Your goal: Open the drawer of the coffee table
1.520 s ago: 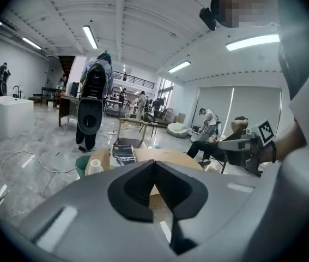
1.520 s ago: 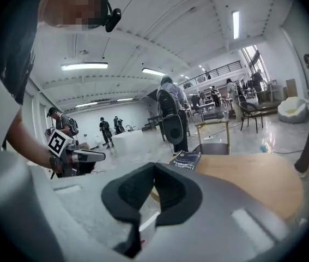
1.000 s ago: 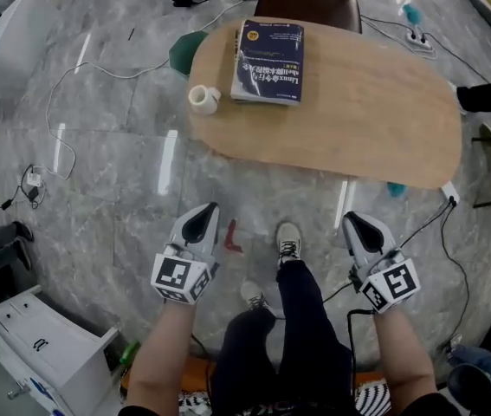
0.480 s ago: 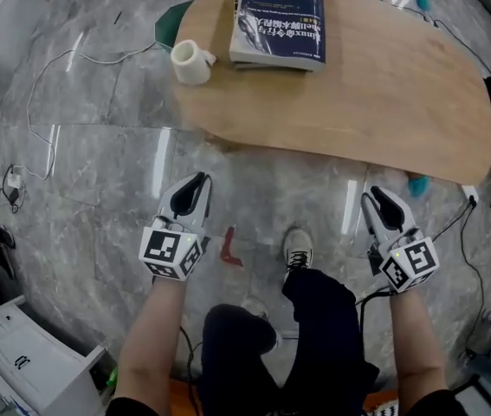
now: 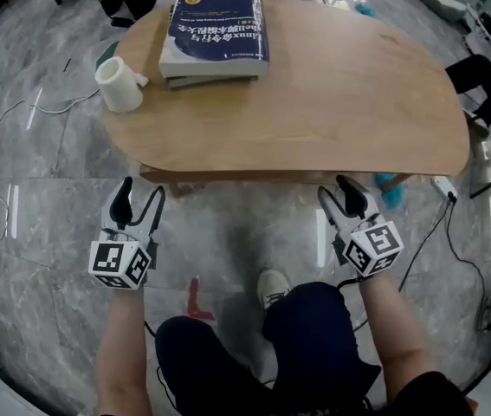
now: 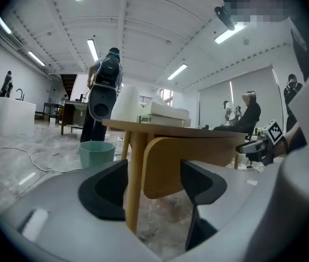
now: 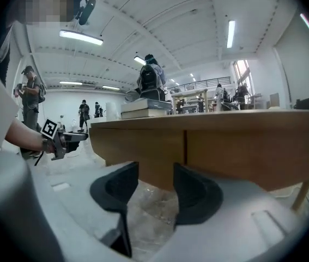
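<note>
Now level with the coffee table (image 5: 332,102), the left gripper (image 5: 138,199) and right gripper (image 5: 336,193) face its near edge, where the drawer (image 5: 228,178) sits shut. Both jaws have just been opening wide, empty, apparently readied to grab it.

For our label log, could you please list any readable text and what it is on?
"Linux": start of the title on the blue book on the coffee table; the rest is too small to read.
On the left gripper and right gripper: square marker patterns, no words.
</note>
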A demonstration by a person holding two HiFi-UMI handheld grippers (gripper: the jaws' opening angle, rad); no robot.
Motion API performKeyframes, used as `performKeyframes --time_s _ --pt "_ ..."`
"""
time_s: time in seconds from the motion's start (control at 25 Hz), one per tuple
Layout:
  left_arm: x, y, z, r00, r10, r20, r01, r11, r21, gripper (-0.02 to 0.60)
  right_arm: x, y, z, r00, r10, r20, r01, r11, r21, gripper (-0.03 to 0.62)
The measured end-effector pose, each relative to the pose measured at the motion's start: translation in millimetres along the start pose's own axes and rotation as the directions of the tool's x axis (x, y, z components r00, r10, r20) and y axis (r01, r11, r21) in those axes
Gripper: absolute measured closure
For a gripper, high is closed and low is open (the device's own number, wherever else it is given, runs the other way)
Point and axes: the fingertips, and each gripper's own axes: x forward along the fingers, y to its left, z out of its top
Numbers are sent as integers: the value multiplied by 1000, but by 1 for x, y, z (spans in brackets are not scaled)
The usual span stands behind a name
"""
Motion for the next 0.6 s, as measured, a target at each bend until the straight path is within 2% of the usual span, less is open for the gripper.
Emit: performKeyframes --time_s 0.08,0.24,0.44,0.6 --pt "7 0 -1 999 -25 25 25 1000 19 234 3 -10 -3 999 -45 23 45 999 1 405" --pt "14 -7 -2 997 -53 55 51 998 35 218 1 -24 -9 995 -86 44 85 996 22 405" --pt "26 -13 3 994 -89 60 85 994 63 212 15 -23 -10 996 -72 60 69 997 47 405" --pt "36 -30 -1 993 -110 43 107 992 66 212 14 -26 -6 996 -77 34 77 997 9 404"
